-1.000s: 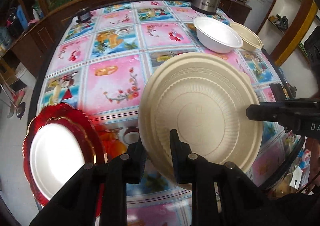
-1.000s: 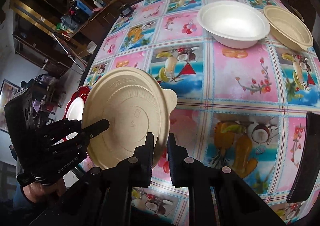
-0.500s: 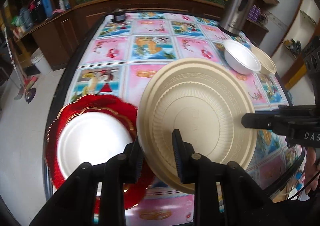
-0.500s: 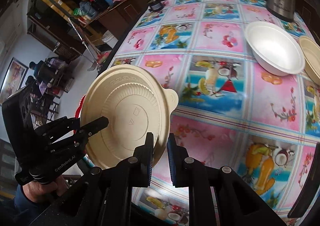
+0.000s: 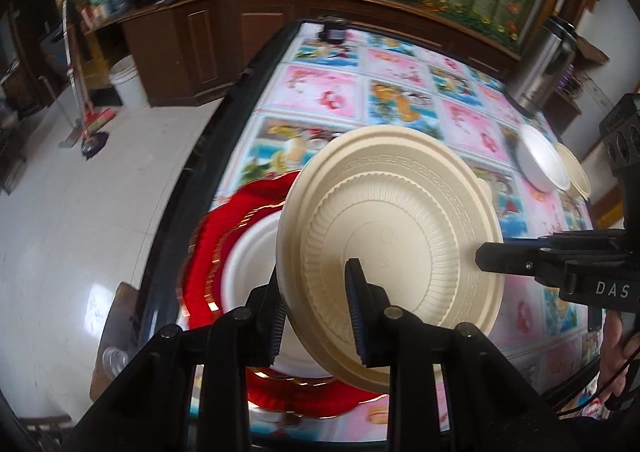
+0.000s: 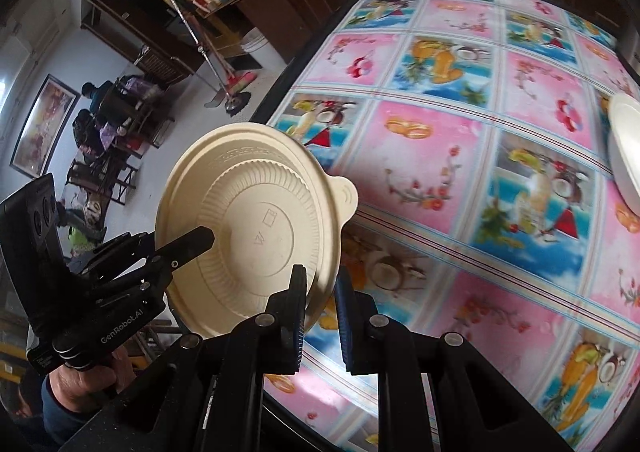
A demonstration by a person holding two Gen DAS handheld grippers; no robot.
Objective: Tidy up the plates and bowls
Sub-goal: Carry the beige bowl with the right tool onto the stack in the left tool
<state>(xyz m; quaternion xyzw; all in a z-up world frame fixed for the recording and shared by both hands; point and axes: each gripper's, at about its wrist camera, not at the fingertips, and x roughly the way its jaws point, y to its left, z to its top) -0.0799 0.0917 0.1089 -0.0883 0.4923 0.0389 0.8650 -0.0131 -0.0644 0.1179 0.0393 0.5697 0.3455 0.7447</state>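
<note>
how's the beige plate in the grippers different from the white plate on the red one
The beige plate is held tilted in the air, while the white plate lies flat on the red plate. The beige plate has a ribbed, patterned rim and a small tab; the white plate looks plain. The beige plate is pinched by the left gripper and right gripper; nothing grips the white plate. Both are round.

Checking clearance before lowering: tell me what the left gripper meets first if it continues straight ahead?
Probably the white plate on the red plate, just past the beige plate held by the left gripper; depth is unclear.
</note>
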